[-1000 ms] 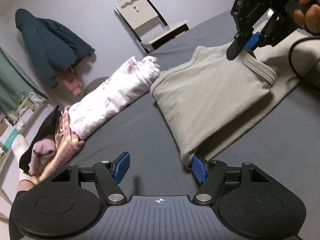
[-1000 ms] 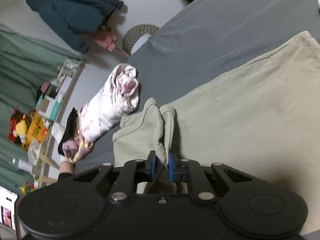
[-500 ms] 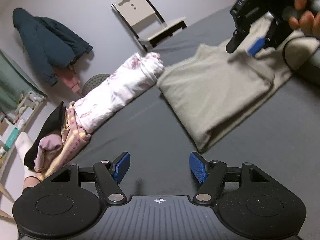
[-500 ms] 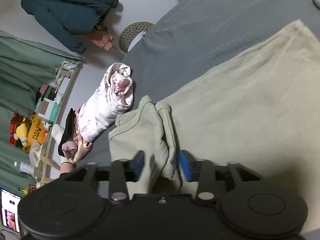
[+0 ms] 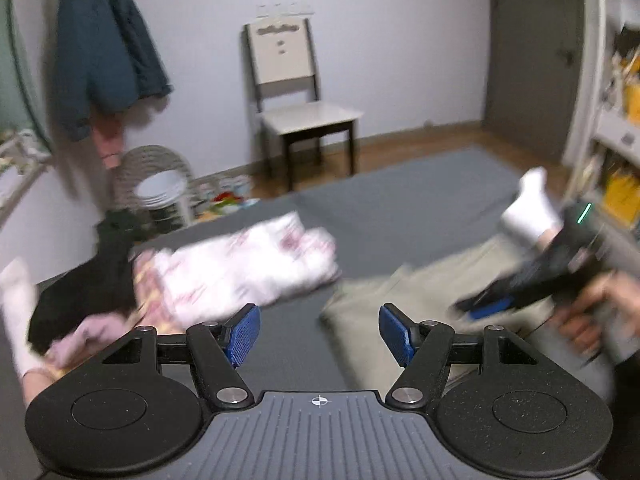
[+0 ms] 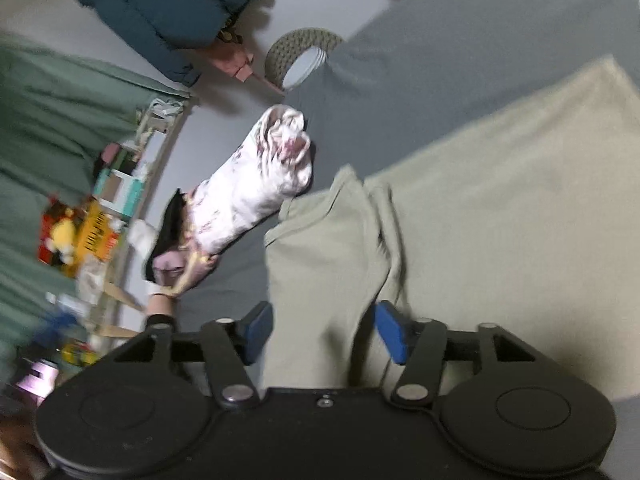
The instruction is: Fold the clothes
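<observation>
Beige, folded and flat on the grey mat (image 5: 384, 208): the beige garment (image 6: 500, 184), filling the right half of the right wrist view and lying at right, near, in the left wrist view. Only in the left wrist view: one wooden chair (image 5: 298, 100) against the far wall, one white sock (image 5: 530, 208) at far right, and a hand (image 5: 600, 312) wrapped around the grip of the right gripper (image 5: 486, 310), held low and tilted over the beige cloth. Only in the right wrist view: green curtain (image 6: 48, 128) and a cluttered shelf (image 6: 120, 184) at left. Shared by both: one teal jacket (image 5: 100, 40) hanging on the wall, one white floral bundle (image 5: 244, 268) left of the beige piece, one pile of black and pink clothes (image 5: 84, 300) further left, one woven basket (image 5: 156, 176) beyond.

Left gripper (image 5: 320, 332) hovering level above bare mat, blue pads spread wide, gripping nothing. Right gripper likewise spread wide, its pads either side of a raised beige fold, not pinching it. Heavy motion blur in the left wrist view.
</observation>
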The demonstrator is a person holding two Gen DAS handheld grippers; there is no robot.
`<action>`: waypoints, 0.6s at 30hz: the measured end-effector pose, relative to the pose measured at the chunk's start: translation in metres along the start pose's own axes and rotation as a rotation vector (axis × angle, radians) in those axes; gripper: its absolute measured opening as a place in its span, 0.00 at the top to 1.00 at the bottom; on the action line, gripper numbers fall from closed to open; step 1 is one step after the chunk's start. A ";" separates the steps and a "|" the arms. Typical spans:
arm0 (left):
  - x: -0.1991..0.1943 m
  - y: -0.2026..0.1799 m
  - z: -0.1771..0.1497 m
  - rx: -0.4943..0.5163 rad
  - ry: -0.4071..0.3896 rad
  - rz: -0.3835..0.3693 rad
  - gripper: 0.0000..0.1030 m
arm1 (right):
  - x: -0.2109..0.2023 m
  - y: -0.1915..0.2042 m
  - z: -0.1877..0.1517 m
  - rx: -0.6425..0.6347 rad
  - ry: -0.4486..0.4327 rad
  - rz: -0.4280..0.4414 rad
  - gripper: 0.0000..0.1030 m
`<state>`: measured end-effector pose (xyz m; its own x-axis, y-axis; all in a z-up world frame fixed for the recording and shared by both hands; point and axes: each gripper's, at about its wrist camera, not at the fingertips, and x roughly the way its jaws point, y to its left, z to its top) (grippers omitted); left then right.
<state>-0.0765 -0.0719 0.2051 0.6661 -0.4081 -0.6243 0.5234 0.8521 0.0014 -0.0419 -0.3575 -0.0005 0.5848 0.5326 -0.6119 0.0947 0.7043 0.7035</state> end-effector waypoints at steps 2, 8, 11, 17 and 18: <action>-0.009 -0.006 0.032 -0.033 -0.013 -0.078 0.35 | -0.002 0.001 0.001 -0.030 -0.019 -0.034 0.36; -0.024 -0.062 0.121 0.005 -0.103 -0.300 0.35 | -0.004 -0.018 0.008 0.044 -0.034 -0.007 0.29; -0.023 -0.088 0.147 0.024 -0.183 -0.373 0.29 | -0.004 -0.026 0.009 0.071 -0.043 0.015 0.29; 0.035 -0.092 0.117 0.016 -0.199 -0.296 0.16 | 0.002 -0.045 0.012 0.126 -0.049 0.035 0.29; 0.048 -0.086 0.102 0.014 -0.179 -0.269 0.16 | 0.003 -0.047 0.012 0.136 -0.043 0.042 0.29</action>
<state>-0.0353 -0.1980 0.2545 0.5852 -0.6702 -0.4564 0.6998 0.7018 -0.1332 -0.0343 -0.3943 -0.0310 0.6241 0.5376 -0.5670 0.1761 0.6102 0.7724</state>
